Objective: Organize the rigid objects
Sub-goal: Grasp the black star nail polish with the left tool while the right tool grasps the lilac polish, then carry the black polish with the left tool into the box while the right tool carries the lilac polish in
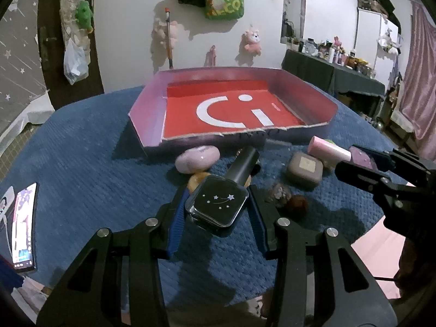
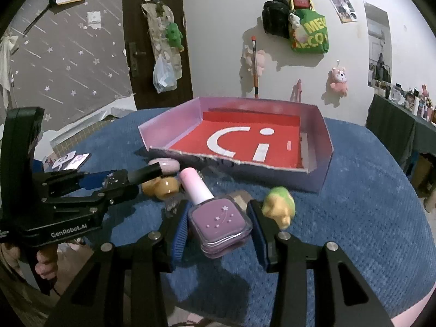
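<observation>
Black bottle point(image 1: 218, 204) ahead: pebble point(image 1: 196, 159), tray point(image 1: 231, 109).

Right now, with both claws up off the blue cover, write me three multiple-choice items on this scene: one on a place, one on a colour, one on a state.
1. Where does the pink oval case lie?
A. inside the tray
B. on the blue cover, just before the tray's near wall
C. on the phone

2. What colour is the tray's floor?
A. red with a white mark
B. green
C. black

3. What does the right claw hold?
A. nothing
B. the yellow-green figurine
C. the purple nail polish bottle

Answers:
1 B, the case rests outside the tray, against its front.
2 A, white shapes show on red.
3 C, the blue pads flank the bottle's square body; the left claw likewise holds the black bottle.
</observation>
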